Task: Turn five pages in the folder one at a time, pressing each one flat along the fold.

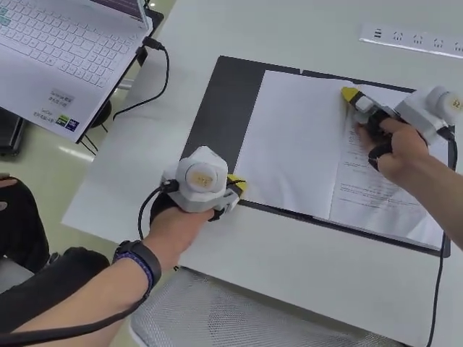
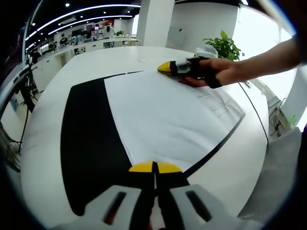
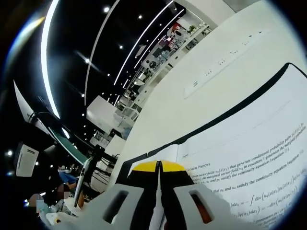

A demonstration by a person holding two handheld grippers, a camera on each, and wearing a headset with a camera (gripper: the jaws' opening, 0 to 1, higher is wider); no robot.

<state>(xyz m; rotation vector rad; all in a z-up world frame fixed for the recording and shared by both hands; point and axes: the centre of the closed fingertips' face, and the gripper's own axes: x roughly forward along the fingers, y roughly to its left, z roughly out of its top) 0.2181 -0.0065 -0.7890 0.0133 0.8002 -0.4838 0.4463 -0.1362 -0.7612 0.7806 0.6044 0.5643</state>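
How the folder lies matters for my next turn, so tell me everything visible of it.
The folder is black, lying open and flat on the white table. A blank page covers part of its left half, leaving a black strip bare; a printed page lies on the right. The right tool, shut, touches the paper near the fold at the far edge; the left tool, shut, sits at its near edge.

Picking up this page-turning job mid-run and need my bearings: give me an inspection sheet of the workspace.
Surface: white table, folder lying open on it.
Job's things: blank page left of the fold, printed page right.
Clutter: laptop, power strip.
Tongs: left tongs shut at the folder's near edge; right tongs shut at the fold's top.
Cables: black cable from the laptop.
Surroundings: chair, plant.
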